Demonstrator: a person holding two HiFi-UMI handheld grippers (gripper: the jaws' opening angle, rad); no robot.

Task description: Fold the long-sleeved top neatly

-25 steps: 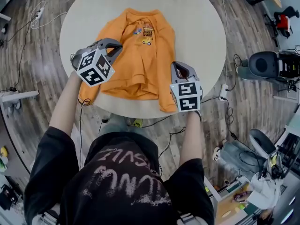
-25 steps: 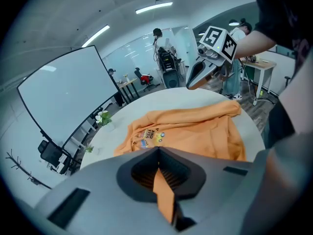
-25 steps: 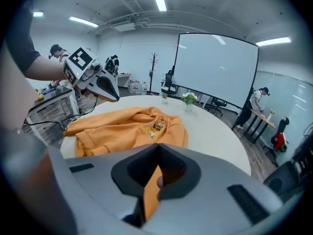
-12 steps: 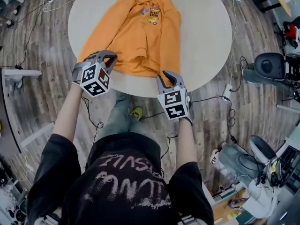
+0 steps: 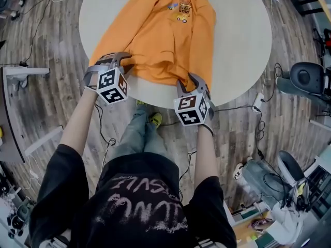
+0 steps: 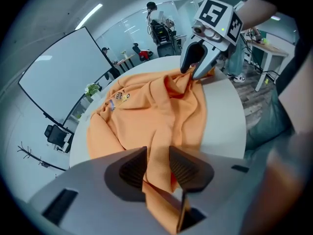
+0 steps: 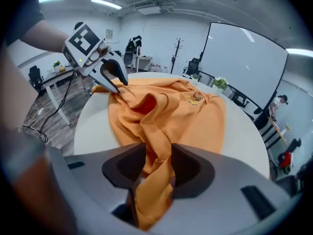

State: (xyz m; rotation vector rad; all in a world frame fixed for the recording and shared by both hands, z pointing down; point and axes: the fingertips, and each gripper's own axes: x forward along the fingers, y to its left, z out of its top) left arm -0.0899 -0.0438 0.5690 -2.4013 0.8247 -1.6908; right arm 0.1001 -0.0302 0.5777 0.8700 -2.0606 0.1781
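**Hem at the near table edge, top running straight away from both jaws**

The left gripper (image 6: 157,154) at the hem's left corner and the right gripper (image 7: 157,155) at its right corner have both just been opening their jaws. Orange cloth lies between each pair, seemingly loose rather than pinched. The long-sleeved top (image 5: 160,40) lies on the table (image 5: 238,45), its long axis running from near edge to far edge, collar farthest. Neither hand is nearer.

Print (image 5: 181,12) on the top (image 5: 150,45) (its wording) is illegible
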